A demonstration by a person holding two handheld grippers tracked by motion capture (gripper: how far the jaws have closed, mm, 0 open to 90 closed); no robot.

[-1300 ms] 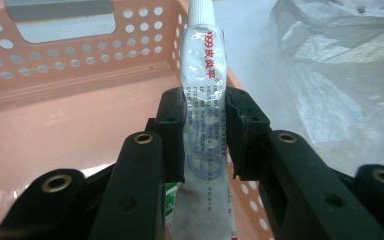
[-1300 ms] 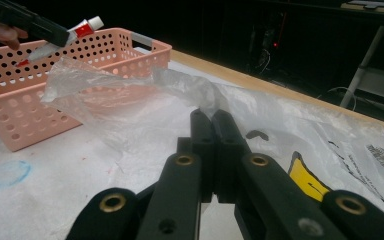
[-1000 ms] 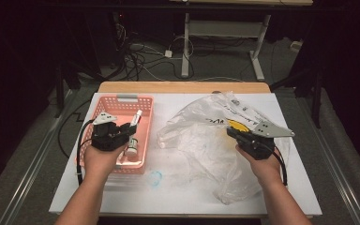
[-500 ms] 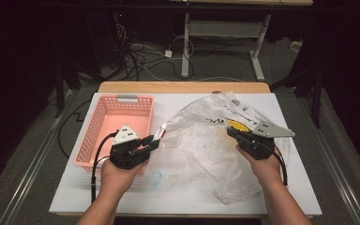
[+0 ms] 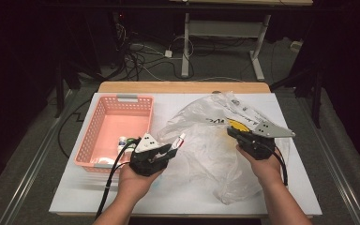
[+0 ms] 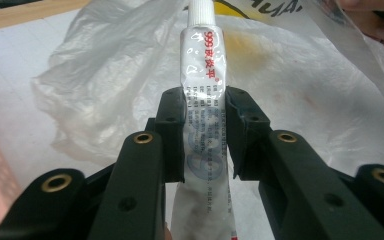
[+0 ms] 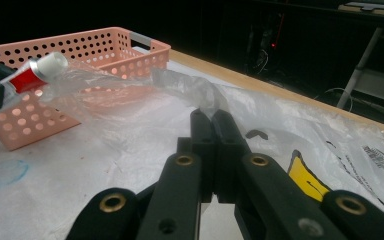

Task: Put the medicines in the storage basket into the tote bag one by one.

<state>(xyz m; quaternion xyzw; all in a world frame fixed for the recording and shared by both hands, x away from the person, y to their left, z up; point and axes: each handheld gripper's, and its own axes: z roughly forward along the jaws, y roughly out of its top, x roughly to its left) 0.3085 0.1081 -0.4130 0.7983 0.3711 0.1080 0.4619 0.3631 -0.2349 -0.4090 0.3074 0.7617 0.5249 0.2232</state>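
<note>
My left gripper (image 5: pixel 169 149) is shut on a white tube (image 5: pixel 179 140) with red print and a white cap. In the left gripper view the pads clamp the tube (image 6: pixel 202 75) at mid-length, and its cap points at the crumpled clear plastic bag (image 6: pixel 105 75). That bag (image 5: pixel 206 159) lies on the right half of the table. At the bag's right side my right gripper (image 5: pixel 231 132) is shut, and the film looks pinched at its tips (image 7: pixel 212 116). From there the tube's cap (image 7: pixel 52 62) shows at the far left, by a raised fold of the bag (image 7: pixel 130 125).
A pink perforated basket (image 5: pixel 117 101) stands at the table's left, with a small white bottle (image 5: pixel 121 142) and other small items at its near end. The white tabletop (image 5: pixel 98 197) ends in a wooden strip (image 5: pixel 183 87) at the back. A desk frame and floor cables lie beyond.
My left gripper has carried the tube from over the basket rightward to the bag's left edge. The right gripper and the bag have stayed put.
</note>
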